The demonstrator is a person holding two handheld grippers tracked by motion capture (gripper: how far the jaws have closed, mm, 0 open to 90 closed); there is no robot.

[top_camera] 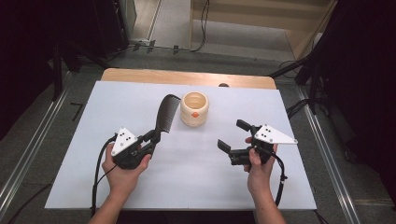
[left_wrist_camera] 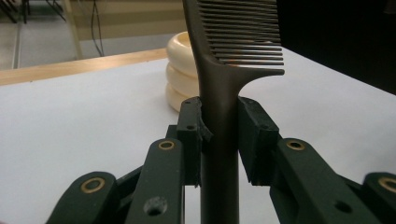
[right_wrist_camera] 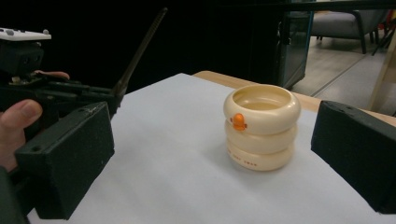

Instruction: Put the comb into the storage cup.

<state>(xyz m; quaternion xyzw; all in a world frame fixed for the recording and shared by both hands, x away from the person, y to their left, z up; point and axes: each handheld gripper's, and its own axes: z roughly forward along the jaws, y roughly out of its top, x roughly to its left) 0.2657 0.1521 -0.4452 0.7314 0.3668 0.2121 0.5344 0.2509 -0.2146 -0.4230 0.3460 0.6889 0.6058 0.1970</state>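
A dark comb points away from me, its handle clamped between the jaws of my left gripper, which is shut on it. In the left gripper view the comb stands straight up between the pads, teeth to the right. A cream ribbed cup with an orange dot stands just right of the comb's tip. My right gripper hovers open at the right, jaws wide apart and turned toward the cup, nothing between them. The left gripper with the comb shows at the left of the right gripper view.
A white sheet covers the wooden table. Metal rails and cables run along the floor on both sides. Dark stands rise at the far left and right.
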